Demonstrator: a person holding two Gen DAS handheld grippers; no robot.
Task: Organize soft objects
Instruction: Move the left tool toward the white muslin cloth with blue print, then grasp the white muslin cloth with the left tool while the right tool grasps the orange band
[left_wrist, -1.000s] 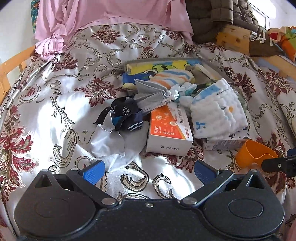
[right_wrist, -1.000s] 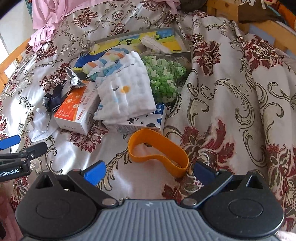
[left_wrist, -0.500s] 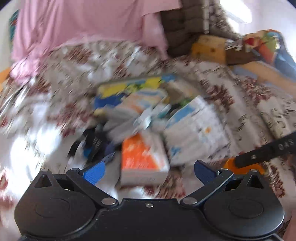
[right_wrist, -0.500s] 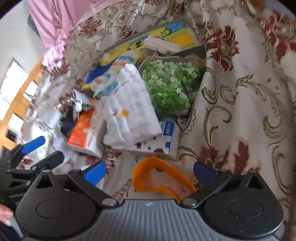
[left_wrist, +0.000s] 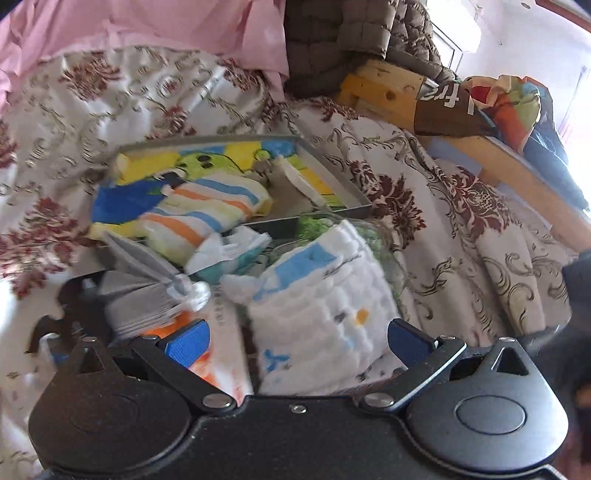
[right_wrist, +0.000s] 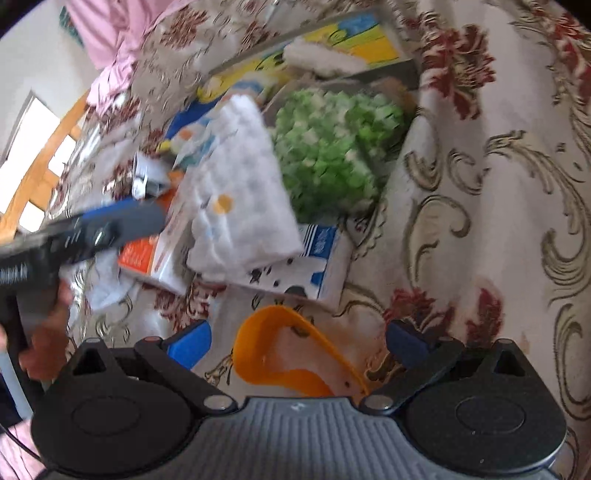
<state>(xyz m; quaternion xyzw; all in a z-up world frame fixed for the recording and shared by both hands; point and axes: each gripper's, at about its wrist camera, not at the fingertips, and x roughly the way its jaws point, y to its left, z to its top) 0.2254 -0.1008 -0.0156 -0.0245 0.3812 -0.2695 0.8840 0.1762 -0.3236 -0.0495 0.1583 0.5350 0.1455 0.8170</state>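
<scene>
One cream satin bedspread with dark-red flowers (left_wrist: 461, 221), spread wide beneath the folded white quilted cloth (left_wrist: 317, 306) and everything near it. Beyond that cloth, at the far end, a draped pink sheet (left_wrist: 147, 29).

Found a shallow grey tray lined with a yellow-and-blue cartoon picture (left_wrist: 332, 173) just behind the white quilted cloth, with a rolled cloth striped in orange, blue and yellow (left_wrist: 207, 206) lying across the tray's near left part.

Saw the white quilted cloth itself on top of the pile, resting on two cartons: an orange-and-white carton (right_wrist: 147, 254) under its left edge and a white carton with blue and black print (right_wrist: 314, 266) under its near edge. Directly to the right of the cloth, touching it, a clear container heaped with small green and white pieces (right_wrist: 325, 147). To the cloth's left, a folded grey fabric piece (left_wrist: 136, 291) lying over the orange carton's far end. Nearer than the cloth, flat on the bedspread, a soft orange band in a loop (right_wrist: 266, 354).

Held the left gripper (left_wrist: 299, 338) low, jaws spread wide with the near end of the white cloth showing between them; contact too blurred to tell. Held the right gripper (right_wrist: 299, 339) jaws wide too, either side of the orange band, gripping nothing. A hand (right_wrist: 44, 332) seen on the left tool's handle.
</scene>
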